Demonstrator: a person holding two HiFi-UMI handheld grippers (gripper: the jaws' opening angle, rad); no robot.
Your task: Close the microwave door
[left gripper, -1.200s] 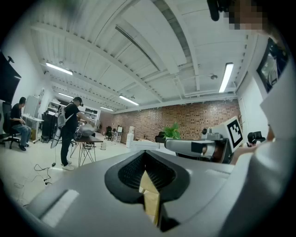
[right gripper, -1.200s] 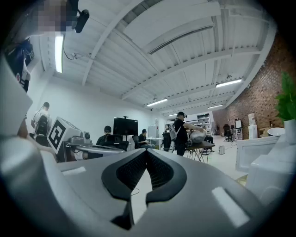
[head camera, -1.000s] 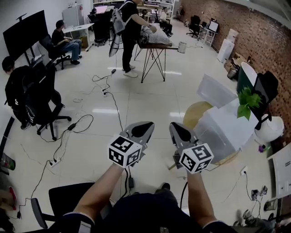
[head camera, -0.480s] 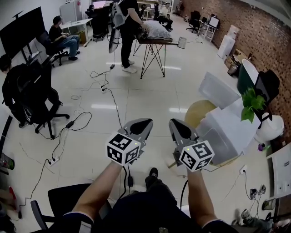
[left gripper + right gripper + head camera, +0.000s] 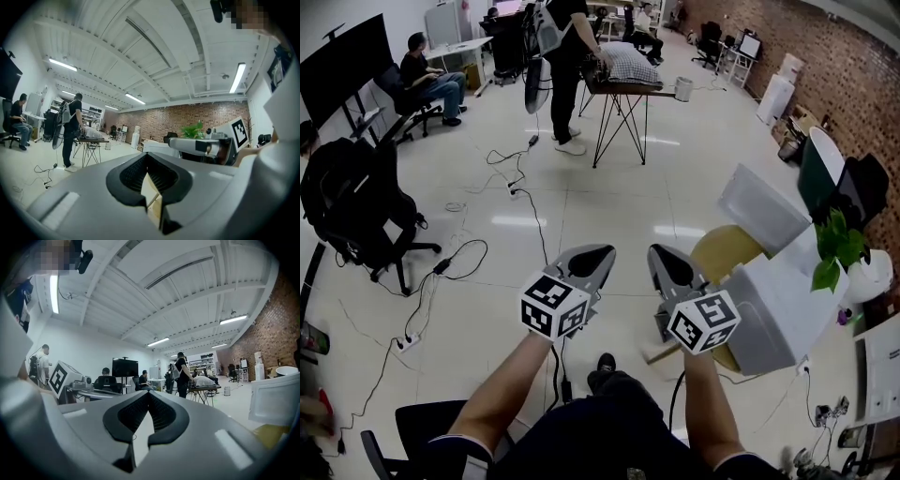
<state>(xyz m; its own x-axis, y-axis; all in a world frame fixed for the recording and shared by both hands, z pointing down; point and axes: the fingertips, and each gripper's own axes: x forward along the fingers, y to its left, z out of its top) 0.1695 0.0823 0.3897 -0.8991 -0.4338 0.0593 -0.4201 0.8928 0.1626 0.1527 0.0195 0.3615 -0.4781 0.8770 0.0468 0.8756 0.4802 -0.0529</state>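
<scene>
Plainly, much of the microwave point(image 5: 778, 314) is hard to read: it is a white box on a round wooden table point(image 5: 712, 246) at the right of the head view, its near left corner hidden behind the marker cube of the right gripper point(image 5: 666, 258). A white panel point(image 5: 764, 208) stands out from its far side. This looks like the open door, though the hinge and the inside cannot be made out. In the right gripper view only a pale slab of it shows, cut off at the right edge. A green plant point(image 5: 834, 251) stands just right of it. The only print that can be made out is the black-and-white square pattern on each cube; anything else is too small to read. The right gripper is held level, its jaws closed together on nothing, with the microwave to its right and a little farther off, near but apart. The left gripper point(image 5: 598, 258) is likewise closed and empty, level beside the right one, which lies between it and the microwave. The person's arms are cut off at the lower edge of the head view.
</scene>
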